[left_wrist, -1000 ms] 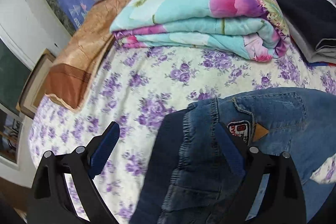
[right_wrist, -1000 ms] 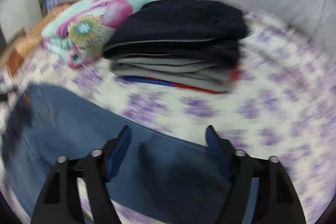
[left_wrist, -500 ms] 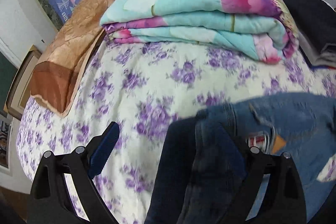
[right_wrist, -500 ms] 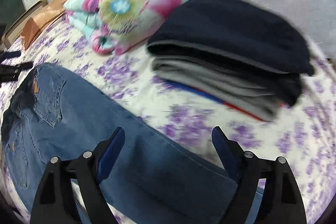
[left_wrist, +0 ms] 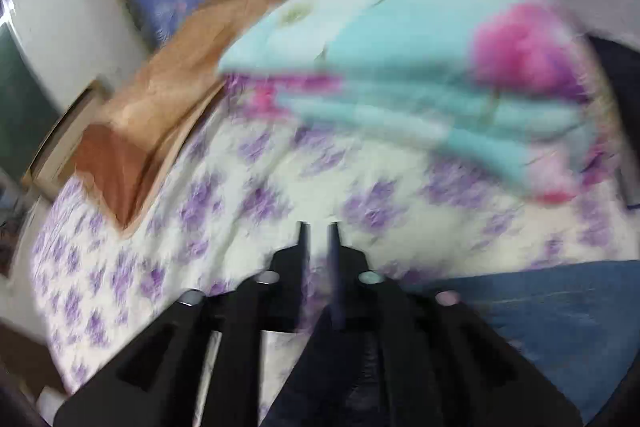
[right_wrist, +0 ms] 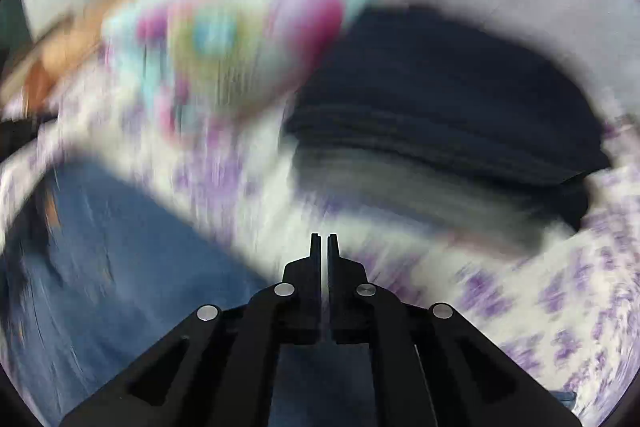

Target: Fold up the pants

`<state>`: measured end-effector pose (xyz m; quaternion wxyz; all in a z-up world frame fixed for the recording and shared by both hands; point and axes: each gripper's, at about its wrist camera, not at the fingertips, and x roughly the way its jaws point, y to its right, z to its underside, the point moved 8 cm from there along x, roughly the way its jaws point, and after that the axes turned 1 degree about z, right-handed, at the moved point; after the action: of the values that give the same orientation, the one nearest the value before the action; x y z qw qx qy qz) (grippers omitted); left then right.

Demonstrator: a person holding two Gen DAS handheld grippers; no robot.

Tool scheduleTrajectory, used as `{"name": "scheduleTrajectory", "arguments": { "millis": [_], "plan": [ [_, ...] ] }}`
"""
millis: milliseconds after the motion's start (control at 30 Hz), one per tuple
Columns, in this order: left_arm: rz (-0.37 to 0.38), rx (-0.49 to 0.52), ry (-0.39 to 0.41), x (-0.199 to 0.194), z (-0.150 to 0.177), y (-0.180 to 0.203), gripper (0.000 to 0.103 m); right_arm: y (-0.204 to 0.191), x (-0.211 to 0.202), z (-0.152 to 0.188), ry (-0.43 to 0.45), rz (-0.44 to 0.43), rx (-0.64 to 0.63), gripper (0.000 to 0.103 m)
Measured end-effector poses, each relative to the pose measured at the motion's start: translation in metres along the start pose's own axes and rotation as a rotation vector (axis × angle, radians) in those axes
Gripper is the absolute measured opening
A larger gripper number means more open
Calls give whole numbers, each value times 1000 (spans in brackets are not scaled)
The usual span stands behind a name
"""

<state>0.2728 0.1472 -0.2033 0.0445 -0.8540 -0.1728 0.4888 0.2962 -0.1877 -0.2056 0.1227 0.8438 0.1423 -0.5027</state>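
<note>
**Both grippers nearly closed over the jeans on the bed**

The left gripper (left_wrist: 318, 227) had its fingers (left_wrist: 303, 247) drawn to a narrow gap, and dark denim of the pants (left_wrist: 560, 315) rose between them lower down, so they appeared clenched on the fabric, though blur softened the contact. The right gripper (right_wrist: 324, 239) had its fingers (right_wrist: 315, 259) almost together with only a thin slit between; whether cloth sat in that slit could not be told. Blue denim lay beneath and to the left of the right gripper (right_wrist: 120, 259).

The pants were blue jeans, matte and woven, with faint seam lines, lying flat on the bed. In the left view they spread from under the gripper to the right edge. The bedsheet (left_wrist: 224, 227) was pale with purple flower print. A folded quilt (left_wrist: 400, 59), turquoise with large pink blooms, sat in thick rounded layers behind the grippers. A tan and brown pillow (left_wrist: 152, 123) lay at the bed's left edge. A stack of dark folded clothes (right_wrist: 440, 99) lay to the right of the quilt, its lower layers greyer.

Open sheet lay between the jeans and the quilt, and more to the left toward the bed's edge
</note>
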Motion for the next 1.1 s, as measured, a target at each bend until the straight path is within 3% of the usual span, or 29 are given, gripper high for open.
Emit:
{"name": "scheduleTrajectory", "arguments": {
  "millis": [33,67,100,133,167,200,233,300,333,367,433,500,533,600,667,833,933,1033,1100],
  "plan": [
    [35,1,-118,15,10,3,36,0,9,10,-53,9,-27,4],
    [70,-5,-176,20,17,4,36,5,3,13,-31,22,-20,7],
    [96,-22,-149,14,19,2,37,9,-3,14,-8,13,-4,18],
    [128,-33,-84,1,18,0,51,17,-17,19,23,-15,29,61],
    [145,-31,-66,-6,20,-1,59,26,-25,25,48,-10,41,84],
    [168,-29,-56,-14,23,-1,67,39,-35,32,86,30,37,83],
    [207,-27,-37,-25,27,0,67,54,-41,46,82,82,20,83],
    [258,-5,-21,-40,34,9,71,85,-35,74,8,135,38,76],
    [273,8,-25,-44,40,15,73,99,-30,83,-27,130,63,59],
    [284,18,-30,-46,42,22,73,107,-23,92,-61,111,98,50],
    [312,55,-57,-49,55,40,73,99,-18,92,-49,81,84,50],
    [273,83,-71,-50,66,53,73,76,-14,87,-15,56,1,53],
    [248,83,-76,-46,68,57,73,67,-11,87,-12,55,-32,60],
    [245,44,-111,-35,73,59,73,54,0,94,-46,86,-115,59],
    [243,20,-140,-30,77,55,76,47,-3,95,-70,5,-111,35],
    [219,59,-154,-29,88,57,80,39,-17,115,-114,-61,-229,18],
    [219,57,-151,-33,93,54,80,48,-29,111,-90,-47,-195,3],
    [201,63,-138,-40,90,47,79,94,-48,85,25,-53,-7,4],
    [184,45,-118,-41,86,40,80,95,-37,86,8,-6,4,4]
  ]
}}
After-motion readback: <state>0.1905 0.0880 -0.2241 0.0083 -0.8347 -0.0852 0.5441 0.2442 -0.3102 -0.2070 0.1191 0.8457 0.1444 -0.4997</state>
